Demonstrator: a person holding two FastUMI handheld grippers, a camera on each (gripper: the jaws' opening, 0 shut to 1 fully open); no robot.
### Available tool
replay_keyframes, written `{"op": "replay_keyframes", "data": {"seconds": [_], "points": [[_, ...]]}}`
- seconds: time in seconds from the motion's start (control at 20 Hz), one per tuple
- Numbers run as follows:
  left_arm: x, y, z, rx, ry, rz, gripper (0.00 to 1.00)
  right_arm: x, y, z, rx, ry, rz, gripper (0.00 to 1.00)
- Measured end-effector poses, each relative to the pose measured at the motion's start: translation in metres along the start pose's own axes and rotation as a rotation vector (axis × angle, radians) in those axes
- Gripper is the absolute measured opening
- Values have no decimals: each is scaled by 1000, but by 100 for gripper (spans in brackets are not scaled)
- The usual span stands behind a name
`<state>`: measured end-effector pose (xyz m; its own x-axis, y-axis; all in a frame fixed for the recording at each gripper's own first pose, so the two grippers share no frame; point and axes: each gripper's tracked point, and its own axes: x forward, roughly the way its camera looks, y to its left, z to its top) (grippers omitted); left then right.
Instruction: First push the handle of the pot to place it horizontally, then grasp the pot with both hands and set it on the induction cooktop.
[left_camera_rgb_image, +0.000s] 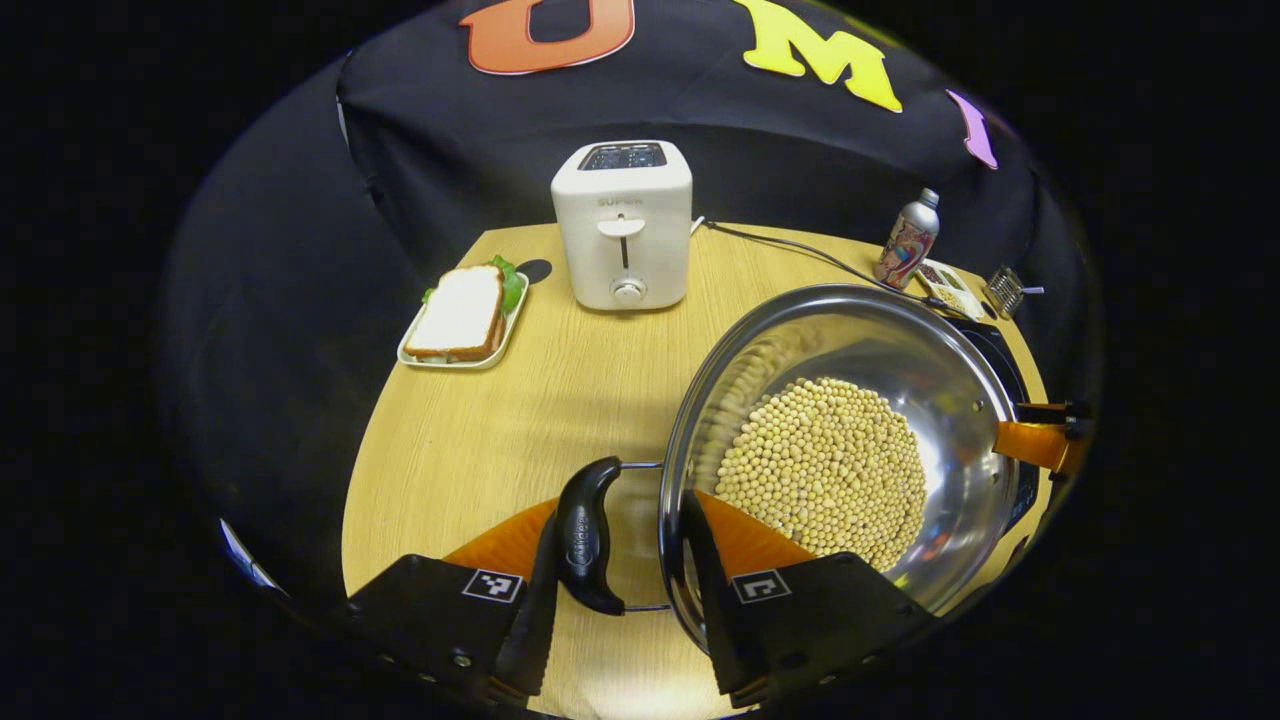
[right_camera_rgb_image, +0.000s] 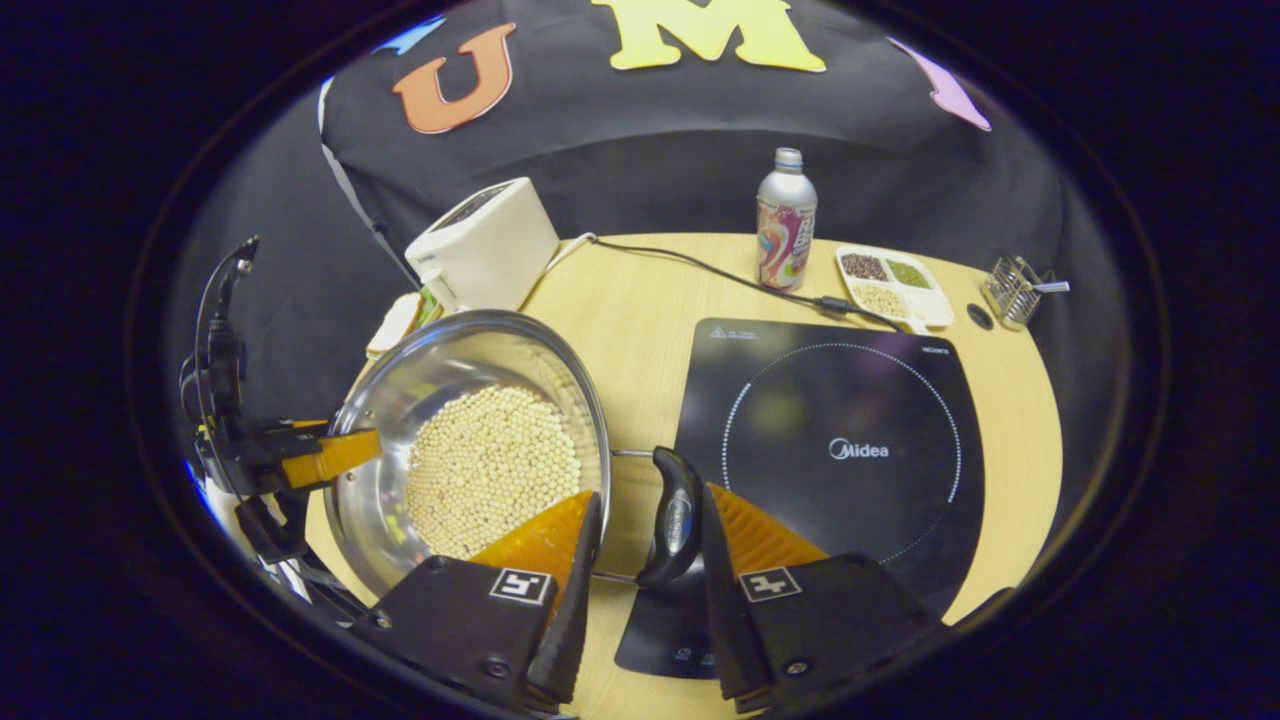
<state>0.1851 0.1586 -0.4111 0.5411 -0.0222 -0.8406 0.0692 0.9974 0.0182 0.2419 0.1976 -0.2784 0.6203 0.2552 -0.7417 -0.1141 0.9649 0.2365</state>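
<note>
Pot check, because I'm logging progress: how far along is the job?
Done: both handles look horizontal, one handle between the left tongs, the other handle between the right tongs. In hand: each pair straddles its handle and the rim of the pot; whether they clamp is unclear. Left: the pot is beside the induction cooktop, not on it.

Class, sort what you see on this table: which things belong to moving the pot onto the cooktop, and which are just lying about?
Job: pot, its handles, induction cooktop, left gripper, right gripper.

Lying about: toaster, sandwich plate, bottle, divided tray, small wire rack.
</note>
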Motion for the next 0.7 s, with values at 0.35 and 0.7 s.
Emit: {"op": "replay_keyframes", "data": {"seconds": [0.35,0.7], "points": [[1,0,2,19,-52,-29,61,-49,-22,10,11,-82,-36,52],[5,-5,5,70,-75,-92,61,-100,-77,-9,87,-130,-113,52]]}}
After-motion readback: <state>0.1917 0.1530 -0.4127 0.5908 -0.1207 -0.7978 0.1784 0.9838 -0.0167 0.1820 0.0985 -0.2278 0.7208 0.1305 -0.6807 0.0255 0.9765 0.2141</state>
